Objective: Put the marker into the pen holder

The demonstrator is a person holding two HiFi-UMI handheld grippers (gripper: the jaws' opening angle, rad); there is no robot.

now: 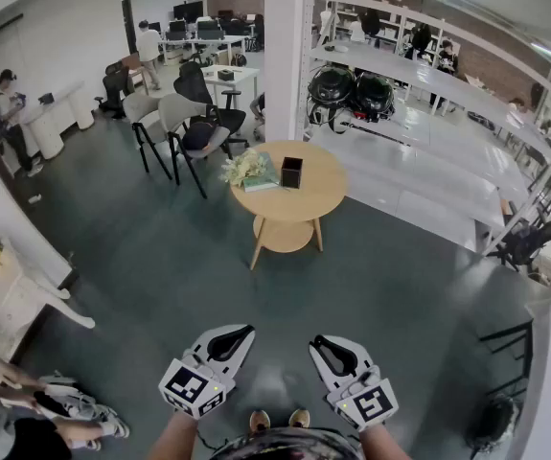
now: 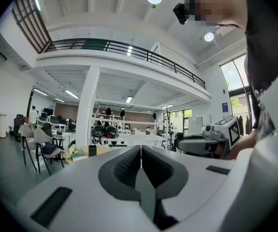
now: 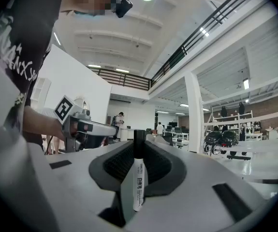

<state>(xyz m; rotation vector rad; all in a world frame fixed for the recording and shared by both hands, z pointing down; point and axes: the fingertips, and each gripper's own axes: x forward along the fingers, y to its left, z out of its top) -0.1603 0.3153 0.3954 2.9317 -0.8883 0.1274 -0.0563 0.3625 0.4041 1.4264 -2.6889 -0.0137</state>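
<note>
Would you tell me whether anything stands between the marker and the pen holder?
Nothing visible does: open floor lies between the marker in the right hand-held gripper and the pen holder on the round table.

holder (image 1: 291, 172) on the table (image 1: 313, 201), flowers (image 1: 240, 168) just left of it. chairs (image 1: 184, 123) behind-left of the table, pillar (image 1: 287, 56) behind, shelves (image 1: 419, 132) right. marker (image 3: 139, 178) between the right gripper (image 1: 323, 341) jaws, well before the table.
</note>
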